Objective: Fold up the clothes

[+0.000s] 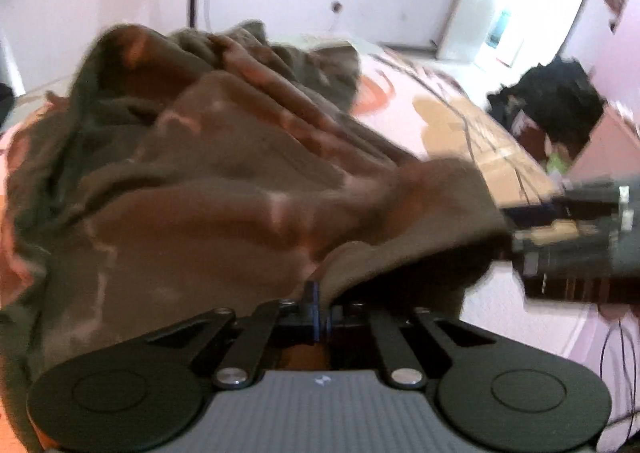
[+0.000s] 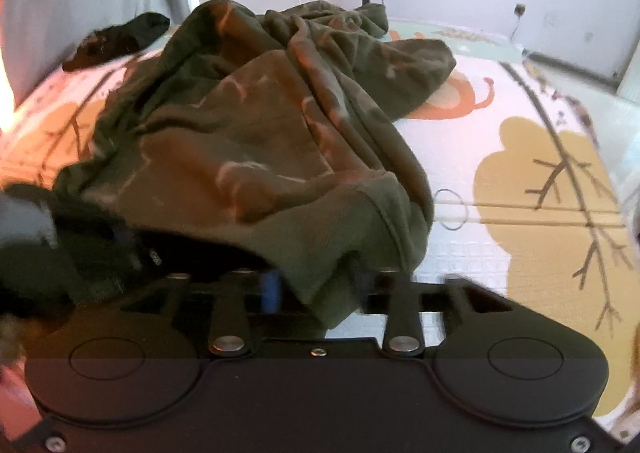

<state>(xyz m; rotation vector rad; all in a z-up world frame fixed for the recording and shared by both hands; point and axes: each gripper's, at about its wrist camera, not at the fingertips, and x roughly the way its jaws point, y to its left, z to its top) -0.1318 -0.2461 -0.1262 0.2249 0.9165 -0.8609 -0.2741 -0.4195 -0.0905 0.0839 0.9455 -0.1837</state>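
Green sweatshirt (image 2: pixel 256 125) bunched on our play mat (image 2: pixel 520 157)
Long axis runs away toward the wall; left tongs (image 1: pixel 318 307) pinch its hem, right tongs (image 2: pixel 316 285) half-open around the hem.

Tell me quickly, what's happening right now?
Left hand-held gripper shut on olive garment's hem. Right hand-held gripper open, hem between its fingers. Black clothes lie on mat beyond; nothing blocking.

The left gripper (image 1: pixel 320 309) points steeply down, its jaws closed together, pinching a fold of cloth (image 1: pixel 224 181) between the fingertips. The right gripper (image 2: pixel 316 285) also points steeply down. Its jaws stand partly apart, with a hem of the cloth hanging between them; the pads do not press on it. The two grippers sit just beside each other.
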